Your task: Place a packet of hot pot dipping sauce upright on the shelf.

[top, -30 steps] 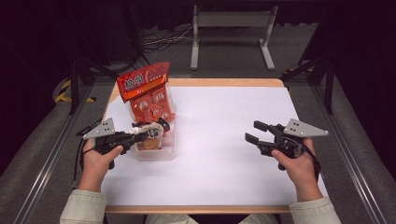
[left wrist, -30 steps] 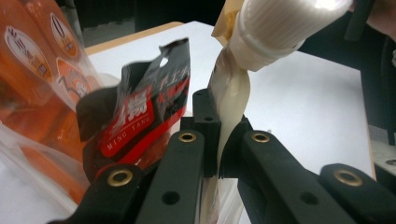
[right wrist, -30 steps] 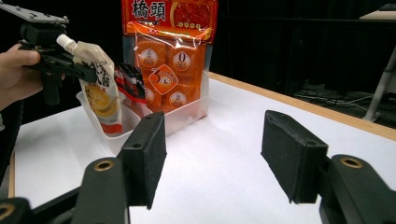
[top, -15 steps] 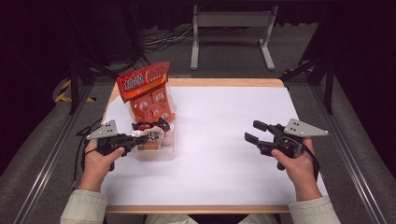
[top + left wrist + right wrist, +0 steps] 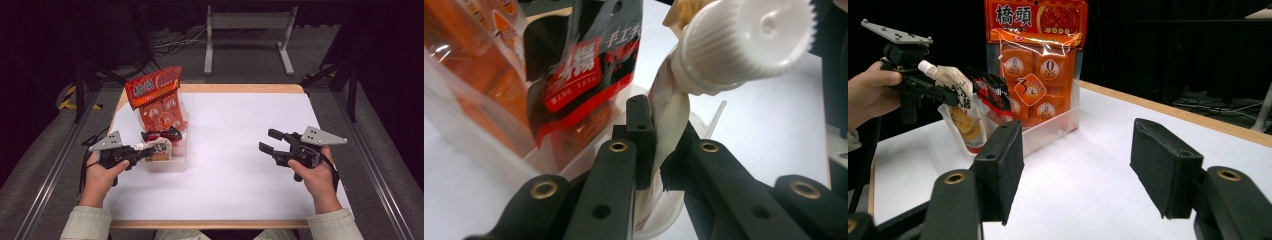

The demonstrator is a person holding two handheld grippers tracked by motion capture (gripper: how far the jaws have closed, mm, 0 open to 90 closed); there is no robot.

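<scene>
While the spout pouch [image 5: 159,148] stands in the clear bin [image 5: 176,163] at left-centre of the high view, the left gripper [image 5: 145,152] pinches its neck, jaws just easing. Orange snack bag [image 5: 159,100] stands behind. Right gripper [image 5: 270,141] hovers open at right.

The counter [image 5: 235,175] lies bare and wide between both hands. On its left side the clear tray [image 5: 172,162], crammed with the tall orange bag [image 5: 160,105] and pouch [image 5: 161,149], blocks passage.
</scene>
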